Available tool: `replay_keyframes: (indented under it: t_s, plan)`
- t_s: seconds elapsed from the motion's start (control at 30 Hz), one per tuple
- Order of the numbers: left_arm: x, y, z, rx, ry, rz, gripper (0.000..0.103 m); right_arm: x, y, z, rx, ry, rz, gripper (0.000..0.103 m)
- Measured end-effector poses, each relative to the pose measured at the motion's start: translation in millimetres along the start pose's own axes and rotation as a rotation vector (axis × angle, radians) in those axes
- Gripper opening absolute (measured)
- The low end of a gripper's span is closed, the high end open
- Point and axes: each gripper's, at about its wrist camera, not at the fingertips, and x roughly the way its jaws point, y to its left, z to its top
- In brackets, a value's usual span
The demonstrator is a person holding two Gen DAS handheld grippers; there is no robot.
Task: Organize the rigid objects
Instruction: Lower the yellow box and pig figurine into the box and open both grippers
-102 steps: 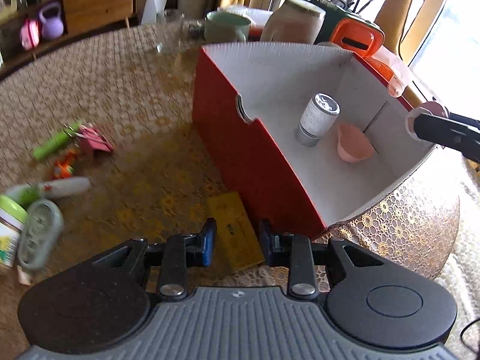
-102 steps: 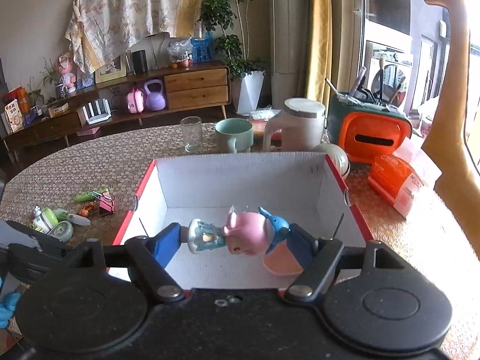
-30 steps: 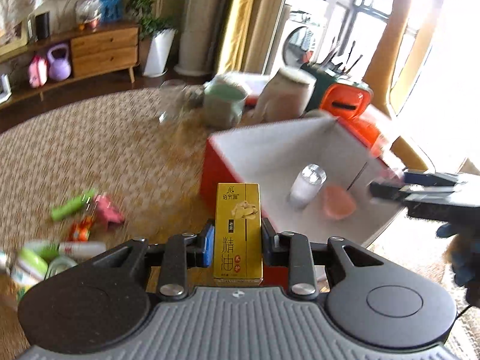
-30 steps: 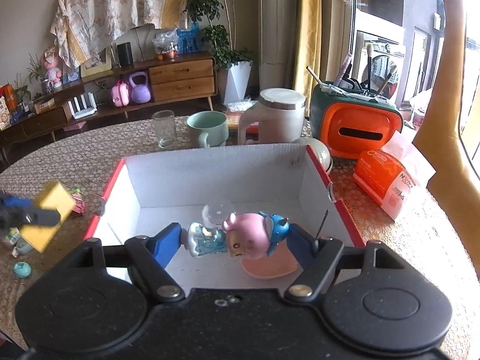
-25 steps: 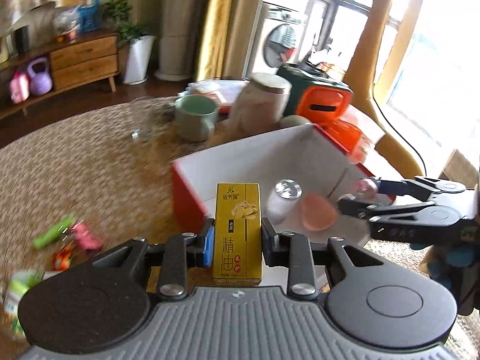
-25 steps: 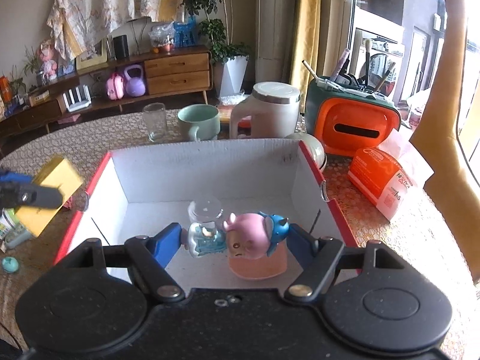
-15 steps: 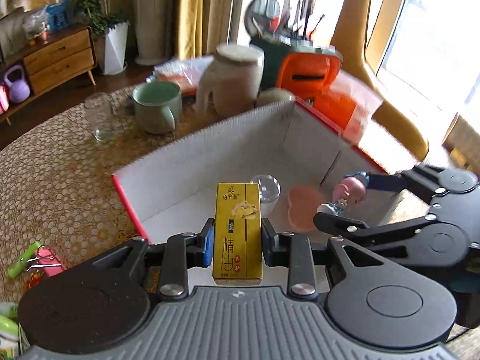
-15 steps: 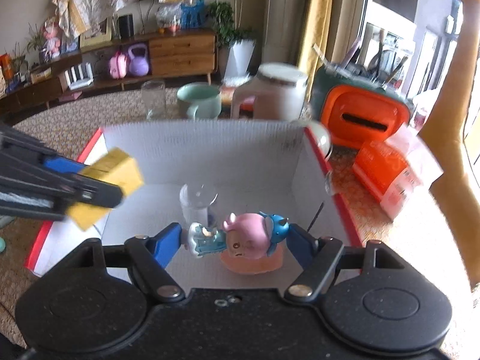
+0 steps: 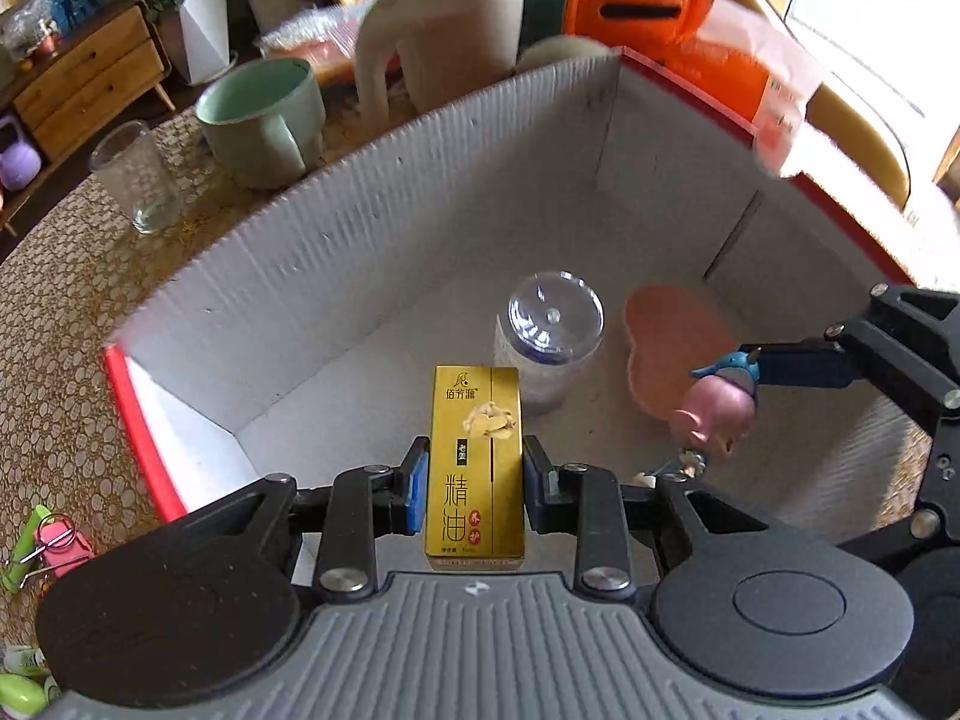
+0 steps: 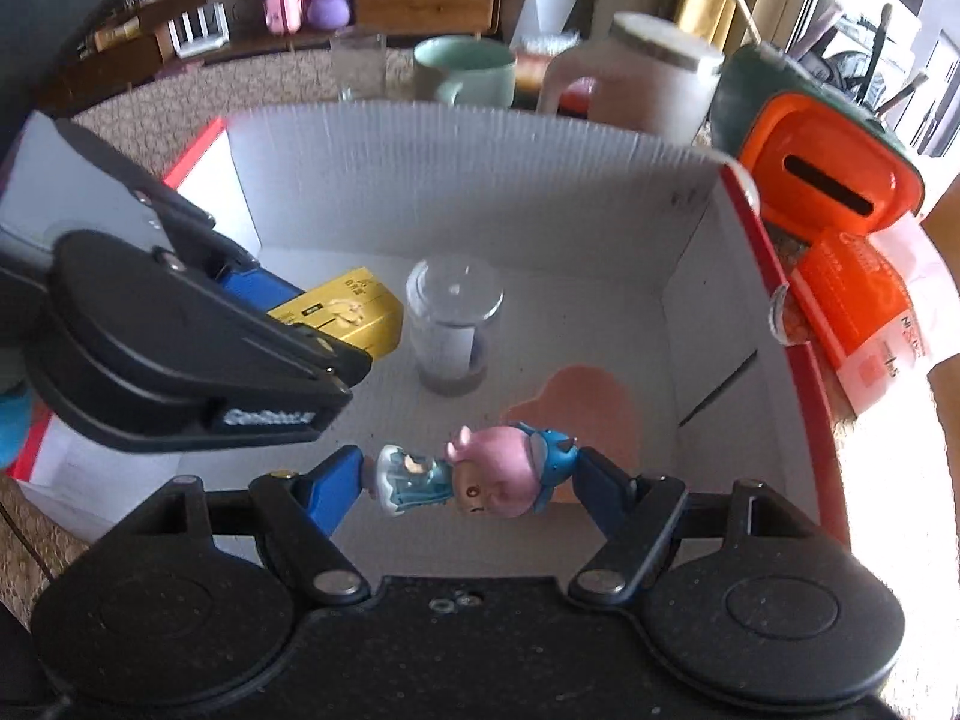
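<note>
Both hand-held grippers over the open box (image 9: 372, 228).
Left hand-held gripper (image 9: 475, 493) clamps a yellow carton (image 9: 476, 468); right hand-held gripper (image 10: 471, 477) clamps a pink-haired figurine (image 10: 468, 477).

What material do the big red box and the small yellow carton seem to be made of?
Red box: likely corrugated cardboard, with matte white ribbed inner walls and a red outside. Yellow carton: probably printed paperboard with a glossy golden finish, sharp folded edges and printed characters.

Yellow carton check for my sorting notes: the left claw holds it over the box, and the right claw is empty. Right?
Not quite. The right claw is shut on a pink figurine, as the right wrist view shows. The left claw does hold the yellow carton over the box.
</note>
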Motion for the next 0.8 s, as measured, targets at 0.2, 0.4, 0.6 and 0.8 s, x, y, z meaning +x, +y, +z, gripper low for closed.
replay_keyframes:
  t_s: [0.2,0.4,0.6,0.8]
  plan:
    - [16,-2,0,0.011,0.064,0.011,0.03,10,-1,-6,0.022,0.041,0.004,0.076]
    - [20,0,-3,0.009,0.102,0.003,0.03,9,1,-10,0.05,0.049,0.001,0.076]
    - [19,-3,-4,0.019,0.115,0.009,0.03,6,3,-11,0.062,0.035,-0.012,0.079]
    - [2,-1,-12,0.007,0.066,0.004,0.03,-8,-2,-8,0.099,0.001,-0.012,0.08]
